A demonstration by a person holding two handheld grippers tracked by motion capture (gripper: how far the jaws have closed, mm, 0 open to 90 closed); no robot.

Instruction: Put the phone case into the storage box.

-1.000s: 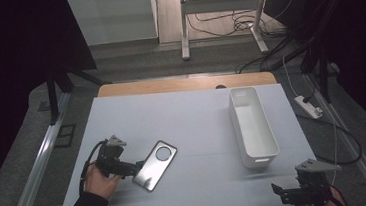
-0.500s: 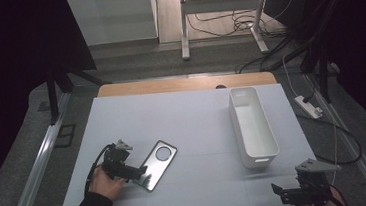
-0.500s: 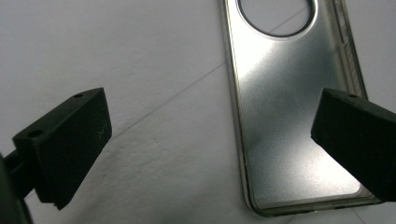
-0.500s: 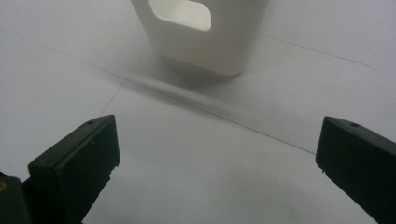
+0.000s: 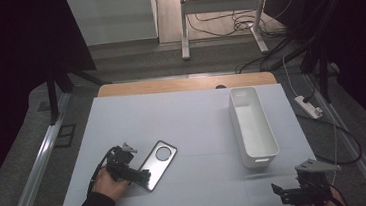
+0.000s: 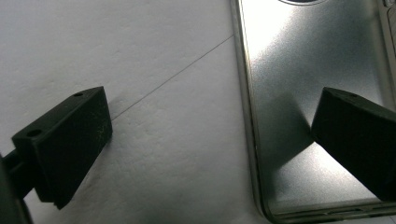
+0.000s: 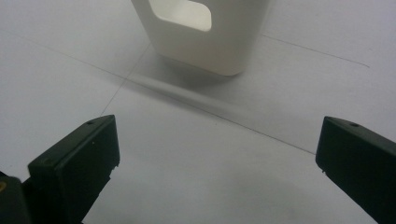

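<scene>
A silver phone [image 5: 158,164] lies flat, back up, on the white table [image 5: 188,127] at the front left; its round camera ring faces up. My left gripper [image 5: 144,176] is low at the phone's near end and open. In the left gripper view one jaw hangs over the phone [image 6: 308,107] and the other over bare table beside its long edge, so my left gripper [image 6: 210,140] straddles that edge. My right gripper [image 5: 278,191] stands open at the front right, with nothing between its jaws. A white bin [image 5: 251,124] sits at the right; my right gripper [image 7: 215,158] points at the bin's [image 7: 205,32] near end.
A power strip [image 5: 308,106] and cables lie on the floor right of the table. A wooden strip [image 5: 184,85] runs along the table's far edge. Desk legs and more cables stand beyond it.
My left gripper has moved forward and lower onto the near end of the phone. The right gripper has stayed in place.
</scene>
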